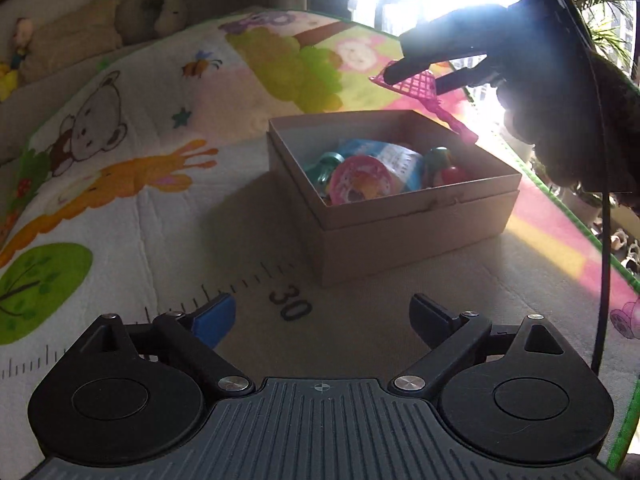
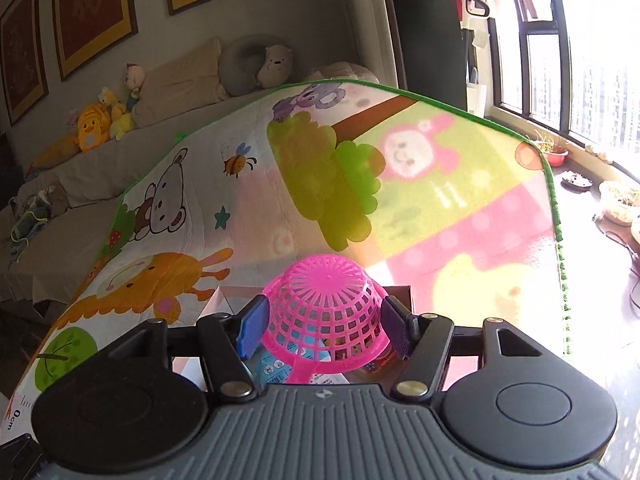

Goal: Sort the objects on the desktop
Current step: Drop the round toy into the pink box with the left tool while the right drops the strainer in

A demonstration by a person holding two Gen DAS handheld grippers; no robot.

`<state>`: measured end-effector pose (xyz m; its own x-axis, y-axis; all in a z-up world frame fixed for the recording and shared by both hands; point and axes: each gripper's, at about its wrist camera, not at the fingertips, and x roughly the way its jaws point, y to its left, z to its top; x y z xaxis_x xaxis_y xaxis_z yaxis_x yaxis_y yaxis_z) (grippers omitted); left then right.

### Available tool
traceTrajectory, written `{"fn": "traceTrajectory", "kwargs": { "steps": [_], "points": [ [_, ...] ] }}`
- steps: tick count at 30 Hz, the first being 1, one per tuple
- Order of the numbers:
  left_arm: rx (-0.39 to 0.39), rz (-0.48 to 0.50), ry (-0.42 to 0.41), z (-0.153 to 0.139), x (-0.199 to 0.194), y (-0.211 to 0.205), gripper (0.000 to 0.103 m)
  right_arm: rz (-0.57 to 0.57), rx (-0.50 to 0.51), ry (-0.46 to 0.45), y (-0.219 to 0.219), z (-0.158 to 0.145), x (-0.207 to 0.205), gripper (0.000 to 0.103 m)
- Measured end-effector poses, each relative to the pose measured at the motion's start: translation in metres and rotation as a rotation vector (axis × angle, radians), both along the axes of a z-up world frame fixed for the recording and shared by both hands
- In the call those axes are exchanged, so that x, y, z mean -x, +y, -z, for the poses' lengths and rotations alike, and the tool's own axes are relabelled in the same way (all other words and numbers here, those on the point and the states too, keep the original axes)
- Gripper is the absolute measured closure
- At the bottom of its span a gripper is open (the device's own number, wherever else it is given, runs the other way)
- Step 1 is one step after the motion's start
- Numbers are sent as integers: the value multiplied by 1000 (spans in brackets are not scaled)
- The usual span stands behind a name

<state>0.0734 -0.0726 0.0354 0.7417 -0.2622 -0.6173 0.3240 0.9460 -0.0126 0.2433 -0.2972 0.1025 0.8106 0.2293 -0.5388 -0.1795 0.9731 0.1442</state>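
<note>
Pink mesh strainer [image 2: 326, 312] pinched across its bowl in right claw [image 2: 325, 326], hovering over cardboard box [image 1: 400, 216] mid-surface. Light, springy, slippery plastic; gentle squeeze. Left claw [image 1: 322, 320] wide open, empty.

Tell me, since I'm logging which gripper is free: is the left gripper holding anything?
No: the left gripper stands open over the bare play mat, with nothing between its fingers.

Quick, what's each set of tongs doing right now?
Left tongs: open, nothing between them.
Right tongs: shut on the pink strainer, held above the cardboard box.
</note>
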Motion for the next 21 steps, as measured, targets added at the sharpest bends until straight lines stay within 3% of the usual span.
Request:
{"fn": "traceTrajectory", "kwargs": {
  "steps": [5, 8, 10, 17, 19, 21],
  "points": [
    [-16, -21, -13, 2, 3, 9, 3, 1, 2, 78, 15, 29, -10, 37],
    [-4, -31, -11, 3, 1, 17, 3, 48, 0, 24, 2, 26, 12, 26],
    [13, -29, -1, 3, -4, 18, 3, 96, 7, 7, -12, 22, 22, 24],
    [32, 26, -16, 5, -28, -7, 2, 80, -79, 161, -38, 42, 37, 20],
    [33, 26, -8, 7, -35, -10, 2, 55, -115, 173, -34, 45, 38, 17],
    [36, 13, -3, 7, -38, -7, 2, 63, -89, 161, -24, 45, 36, 14]
  ]
}}
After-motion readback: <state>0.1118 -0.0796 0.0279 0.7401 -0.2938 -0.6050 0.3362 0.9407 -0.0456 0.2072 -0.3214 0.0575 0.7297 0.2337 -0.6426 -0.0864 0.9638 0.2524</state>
